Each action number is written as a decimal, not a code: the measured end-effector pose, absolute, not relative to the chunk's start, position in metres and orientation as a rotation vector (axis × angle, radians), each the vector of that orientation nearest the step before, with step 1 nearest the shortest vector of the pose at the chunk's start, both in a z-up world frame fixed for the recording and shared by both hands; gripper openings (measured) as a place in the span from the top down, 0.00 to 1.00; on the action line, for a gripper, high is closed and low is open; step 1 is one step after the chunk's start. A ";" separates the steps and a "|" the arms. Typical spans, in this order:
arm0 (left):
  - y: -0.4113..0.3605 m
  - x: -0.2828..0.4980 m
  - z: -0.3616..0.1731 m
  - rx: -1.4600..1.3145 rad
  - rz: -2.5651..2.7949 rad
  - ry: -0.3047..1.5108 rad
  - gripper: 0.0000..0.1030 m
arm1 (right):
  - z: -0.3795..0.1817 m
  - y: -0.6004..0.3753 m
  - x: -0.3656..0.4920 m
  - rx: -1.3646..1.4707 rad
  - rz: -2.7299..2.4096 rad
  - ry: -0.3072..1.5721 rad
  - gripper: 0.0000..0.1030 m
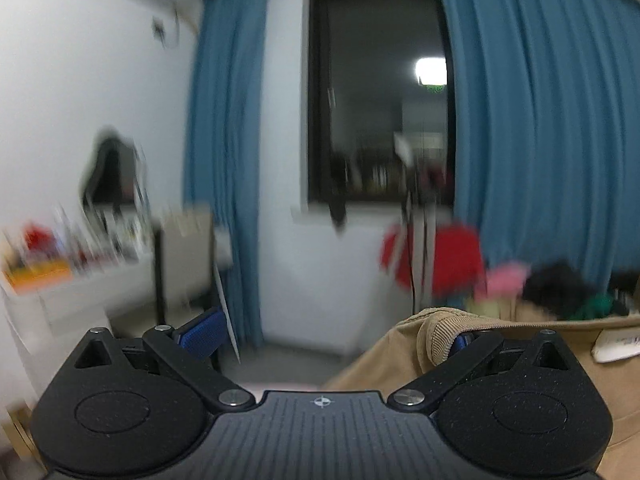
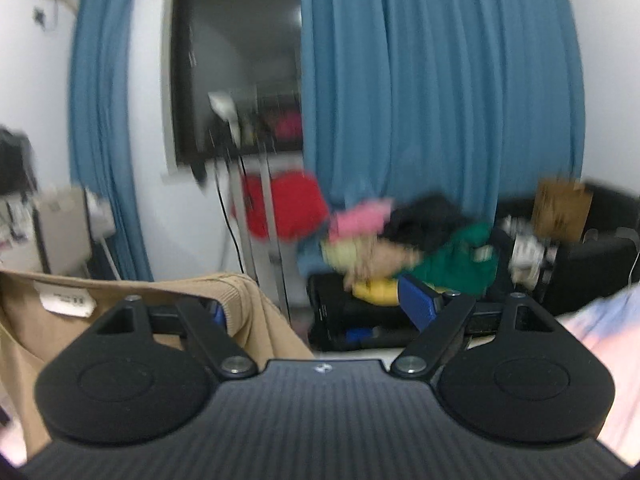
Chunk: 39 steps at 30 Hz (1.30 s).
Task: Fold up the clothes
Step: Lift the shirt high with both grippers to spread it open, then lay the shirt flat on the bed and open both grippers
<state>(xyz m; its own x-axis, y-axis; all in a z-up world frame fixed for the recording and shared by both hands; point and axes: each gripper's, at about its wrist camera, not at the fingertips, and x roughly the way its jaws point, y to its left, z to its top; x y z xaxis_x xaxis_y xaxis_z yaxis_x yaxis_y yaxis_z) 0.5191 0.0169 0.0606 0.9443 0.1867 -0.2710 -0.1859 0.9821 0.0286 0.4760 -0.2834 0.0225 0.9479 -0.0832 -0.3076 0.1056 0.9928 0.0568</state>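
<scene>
A tan ribbed garment (image 1: 500, 356) hangs in the air between my two grippers, with a white label near its collar (image 1: 616, 346). In the left wrist view my left gripper (image 1: 324, 338) has its jaws wide apart; the cloth drapes over its right finger (image 1: 460, 342), and the left blue pad (image 1: 200, 332) is bare. In the right wrist view the same garment (image 2: 120, 320) drapes over the left finger of my right gripper (image 2: 316, 308), whose jaws are also wide apart. Its right blue pad (image 2: 418, 302) is bare.
Blue curtains (image 1: 540, 140) frame a dark window (image 1: 380, 100). A pile of coloured clothes (image 2: 400, 240) lies on black furniture ahead, beside a red item (image 2: 288, 208) and a metal stand (image 2: 268, 220). A cluttered white desk (image 1: 80, 280) and a chair (image 1: 188, 252) stand at left.
</scene>
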 end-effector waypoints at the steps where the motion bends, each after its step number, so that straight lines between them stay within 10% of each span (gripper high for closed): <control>1: 0.014 0.541 0.030 0.009 0.185 0.325 0.00 | -0.004 -0.286 0.498 0.069 -0.098 0.352 0.21; 9: -0.009 0.647 -0.150 0.135 -0.045 0.700 0.02 | -0.148 -0.276 0.618 -0.163 0.013 0.811 0.21; 17: -0.010 0.645 -0.136 0.125 -0.204 0.760 0.00 | -0.122 -0.250 0.611 -0.041 0.274 0.842 0.20; 39: -0.012 0.158 -0.020 0.029 -0.165 0.398 0.00 | -0.052 -0.229 0.163 0.235 0.088 0.348 0.20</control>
<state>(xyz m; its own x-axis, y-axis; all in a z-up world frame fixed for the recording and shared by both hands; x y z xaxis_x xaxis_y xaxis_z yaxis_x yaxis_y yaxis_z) 0.1580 -0.0118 -0.0200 0.9087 -0.1538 -0.3881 0.1652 0.9863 -0.0039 0.1634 -0.2289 -0.0518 0.9367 0.1258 -0.3268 -0.0454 0.9689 0.2431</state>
